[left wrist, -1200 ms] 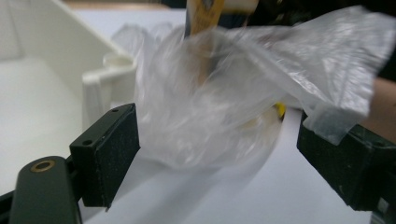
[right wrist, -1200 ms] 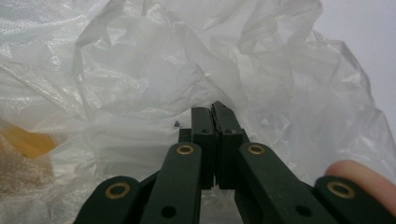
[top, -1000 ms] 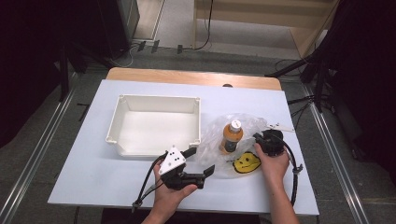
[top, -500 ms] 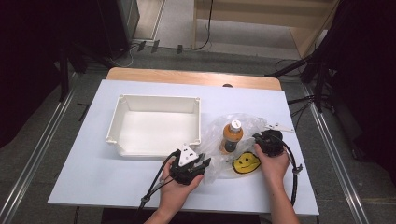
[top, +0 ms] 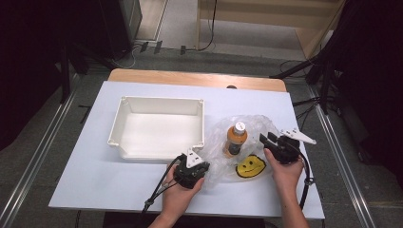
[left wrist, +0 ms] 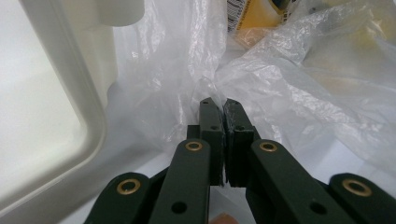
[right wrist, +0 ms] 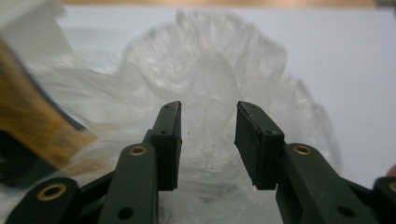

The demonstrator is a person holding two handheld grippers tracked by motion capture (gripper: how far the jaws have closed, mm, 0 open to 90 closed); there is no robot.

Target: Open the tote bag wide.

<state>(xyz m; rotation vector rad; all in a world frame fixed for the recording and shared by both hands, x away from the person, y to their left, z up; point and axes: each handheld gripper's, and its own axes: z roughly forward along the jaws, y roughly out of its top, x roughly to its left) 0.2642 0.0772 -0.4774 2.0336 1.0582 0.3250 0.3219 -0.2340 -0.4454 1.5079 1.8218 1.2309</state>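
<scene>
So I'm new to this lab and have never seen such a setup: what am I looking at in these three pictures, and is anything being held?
No machine here: a person holds a hand tool with a two-jaw claw in each hand. The high view looks down on the white table from above. The other two pictures come from small cameras riding on each claw, looking along its black jaws.

On the table lie a white tray, a crumpled clear plastic bag, an orange bottle standing upright on it, and a yellow smiley-face item.

The left claw is closed, pinching the bag's edge beside the tray. The right claw is open, with the bag just ahead of its jaws, holding nothing.
</scene>
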